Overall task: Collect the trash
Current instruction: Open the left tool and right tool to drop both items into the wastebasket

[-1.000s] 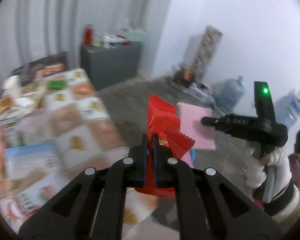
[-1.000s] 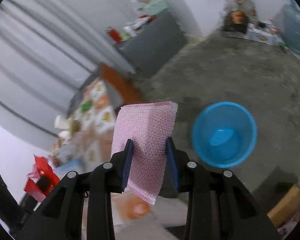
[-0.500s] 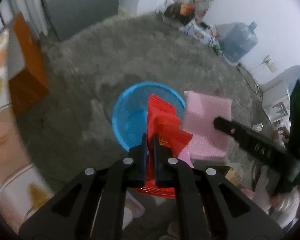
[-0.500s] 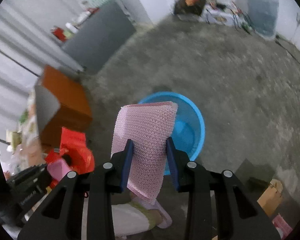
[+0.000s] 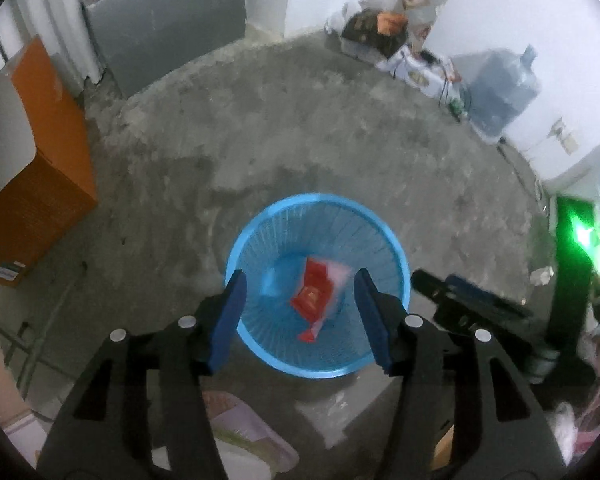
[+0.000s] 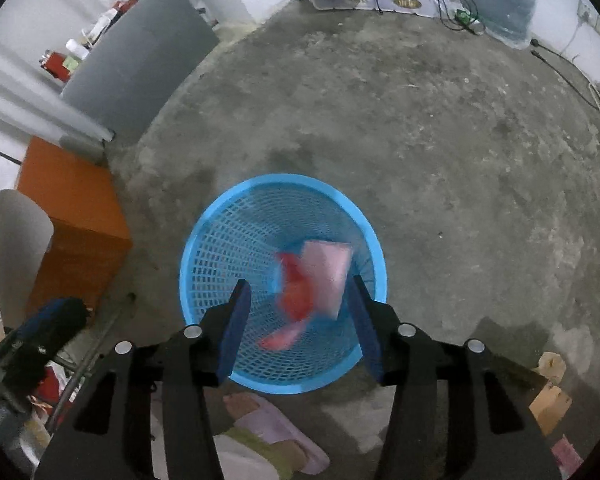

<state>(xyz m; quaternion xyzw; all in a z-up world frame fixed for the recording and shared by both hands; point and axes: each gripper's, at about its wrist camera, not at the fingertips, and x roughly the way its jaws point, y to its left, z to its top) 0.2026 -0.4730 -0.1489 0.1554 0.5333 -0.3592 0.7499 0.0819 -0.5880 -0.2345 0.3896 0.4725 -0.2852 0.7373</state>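
Observation:
A round blue mesh basket stands on the concrete floor below both grippers. My left gripper hangs over it with its jaws opening and nothing between the pads. A red wrapper lies blurred inside the basket, a pink edge beside it. In the right wrist view, the right gripper is also opening above the basket. The pink mesh cloth and the red wrapper are blurred, free of the pads, down inside the basket. The right gripper shows at the right of the left wrist view.
An orange cardboard box stands left of the basket, with a grey cabinet behind it. A water jug and clutter line the far wall. A person's slippered foot and cardboard scraps lie near the basket.
Both grippers swung down over the blue basket and opened. The red wrapper left the left pads and the pink cloth left the right pads; both now sit in the basket.

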